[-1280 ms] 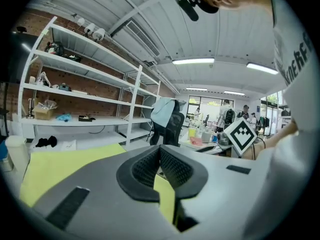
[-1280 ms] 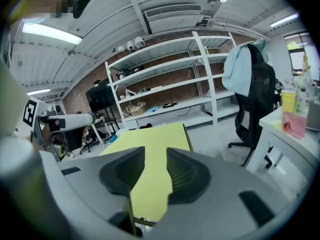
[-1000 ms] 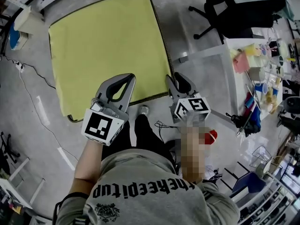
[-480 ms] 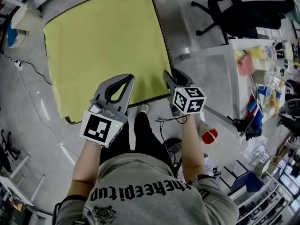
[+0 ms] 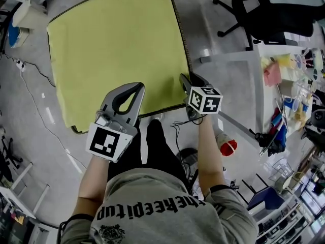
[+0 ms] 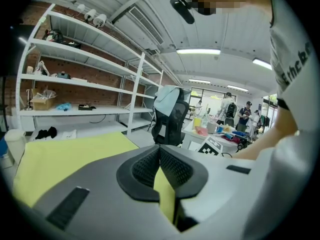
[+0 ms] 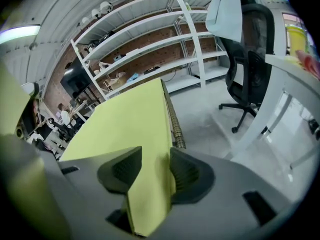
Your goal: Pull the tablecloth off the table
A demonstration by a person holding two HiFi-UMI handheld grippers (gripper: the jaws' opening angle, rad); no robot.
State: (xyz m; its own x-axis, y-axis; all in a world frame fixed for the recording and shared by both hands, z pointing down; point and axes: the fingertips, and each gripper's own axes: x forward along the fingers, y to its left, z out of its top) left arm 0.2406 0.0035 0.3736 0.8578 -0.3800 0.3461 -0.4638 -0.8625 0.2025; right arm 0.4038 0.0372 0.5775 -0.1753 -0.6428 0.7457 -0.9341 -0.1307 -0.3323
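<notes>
tablecloth [image 5: 117, 44]: yellow-green, spread flat over the bench, which is hidden under it. near edge sits right at the two grippers. not pulled off yet.
step in hand: prob. getting a bite on the near edge before any pull, judging by where the jaws sit.
how to do it well: bring the right jaws onto the near right corner so a decent fold of cloth sits btw the pads, not just the hem, & close firm before pulling. left side should open & take the near edge too, at approx the same depth, so the pull is even. then draw both back away from the bench, low & level, same pace, so the cloth slides instead of bunching or twisting.
watch: dark patterned strip [image 7: 175, 124] runs along the cloth's right edge, just beside the right jaws. can't tell if it's cloth border or bench rim, & it could snag.
left gripper [image 6: 160, 149]: jaws fully together, pads meeting at the tips, over the near edge. yellow shows thru the gap behind the pads, but no cloth seen pinched. looks empty.
right gripper [image 7: 155, 153]: jaws wide, have just been opening. cloth runs btw them, no squeeze seen, holds nothing.
</notes>
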